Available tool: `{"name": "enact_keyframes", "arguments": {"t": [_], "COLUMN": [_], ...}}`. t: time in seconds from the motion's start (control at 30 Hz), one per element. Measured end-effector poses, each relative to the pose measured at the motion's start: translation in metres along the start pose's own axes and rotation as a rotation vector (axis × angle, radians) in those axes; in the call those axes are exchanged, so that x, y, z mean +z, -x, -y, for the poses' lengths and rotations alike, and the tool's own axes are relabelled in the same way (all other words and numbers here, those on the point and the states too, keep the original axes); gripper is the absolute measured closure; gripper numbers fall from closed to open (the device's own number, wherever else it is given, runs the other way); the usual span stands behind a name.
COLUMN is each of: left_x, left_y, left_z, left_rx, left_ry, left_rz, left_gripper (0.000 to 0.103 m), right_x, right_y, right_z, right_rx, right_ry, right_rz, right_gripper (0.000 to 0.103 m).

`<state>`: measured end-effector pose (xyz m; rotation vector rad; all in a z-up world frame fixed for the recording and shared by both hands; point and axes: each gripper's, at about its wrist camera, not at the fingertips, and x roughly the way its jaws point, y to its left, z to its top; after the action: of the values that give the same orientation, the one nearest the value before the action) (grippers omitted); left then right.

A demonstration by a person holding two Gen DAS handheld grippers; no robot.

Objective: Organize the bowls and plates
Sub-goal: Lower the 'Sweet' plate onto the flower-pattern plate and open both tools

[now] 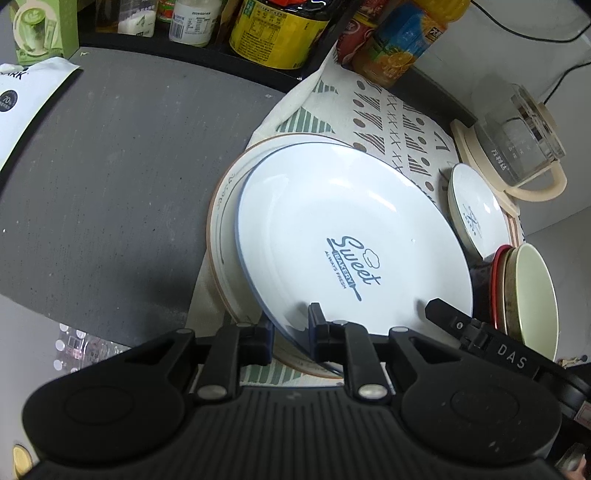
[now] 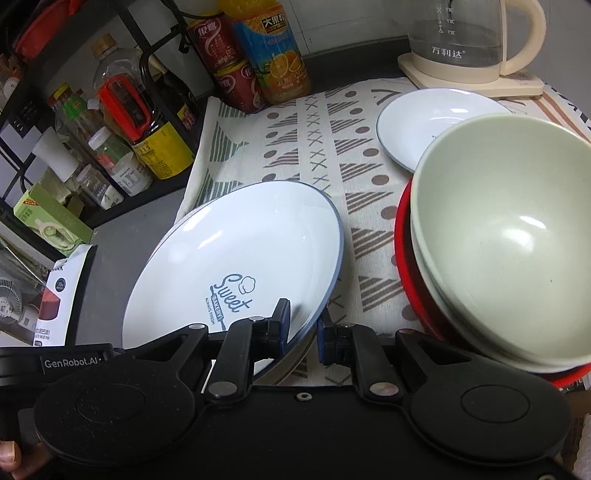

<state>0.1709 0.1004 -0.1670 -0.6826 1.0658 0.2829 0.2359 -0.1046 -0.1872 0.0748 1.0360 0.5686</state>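
Left wrist view shows the left gripper (image 1: pixel 291 332) with jaws clamped on the near rim of the white Sweet Bakery plate (image 1: pixel 351 240), tilted above a tan-rimmed plate (image 1: pixel 221 206) on the patterned cloth (image 1: pixel 399 118), while the right gripper (image 2: pixel 302 330) pinches the same rim beside the green bowl (image 2: pixel 509 236).

A patterned cloth mat (image 2: pixel 325 147) printed with grey triangles, crosses and brown dots is being seen spread over the dark grey countertop (image 1: pixel 110 177). At two o'clock in the right wrist view, a clear glass electric kettle with a cream handle and base (image 2: pixel 476 40) is being shown standing at the mat's far edge. At twelve o'clock, an orange juice bottle (image 2: pixel 273 55) is being seen just beside two stacked red cans (image 2: pixel 225 62). At ten o'clock, a black wire rack (image 2: pixel 147 66) is being shown crowded with condiment bottles, a yellow-labelled dark sauce bottle (image 2: pixel 162 147) among them. A green carton (image 1: pixel 40 29) is being seen at eleven o'clock in the left wrist view.
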Motion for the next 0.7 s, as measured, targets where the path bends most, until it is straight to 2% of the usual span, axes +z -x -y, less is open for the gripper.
{"name": "enact_keyframes", "arguments": {"t": [0.27,0.43,0.7], "left_x": [0.002,0.01,0.014], "left_y": [-0.004,-0.003,0.011], "left_z": [0.002,-0.001,-0.008], "left_rx": [-0.006,-0.015,0.042], "left_ry": [-0.036,-0.02,-0.045], "left_rz": [-0.032,-0.069,-0.057], "left_gripper": [0.082,0.079,0.074], "right_x": [-0.004,-0.003,-0.002], "right_y": [-0.002,-0.004,-0.009], "right_z": [0.001,0.001,0.004], "right_rx": [-0.001,0.005,-0.014], "right_ry": [-0.014,-0.024,-0.032], "right_rz": [-0.001,-0.007,-0.026], "right_gripper": [0.089,0.089,0.091]}}
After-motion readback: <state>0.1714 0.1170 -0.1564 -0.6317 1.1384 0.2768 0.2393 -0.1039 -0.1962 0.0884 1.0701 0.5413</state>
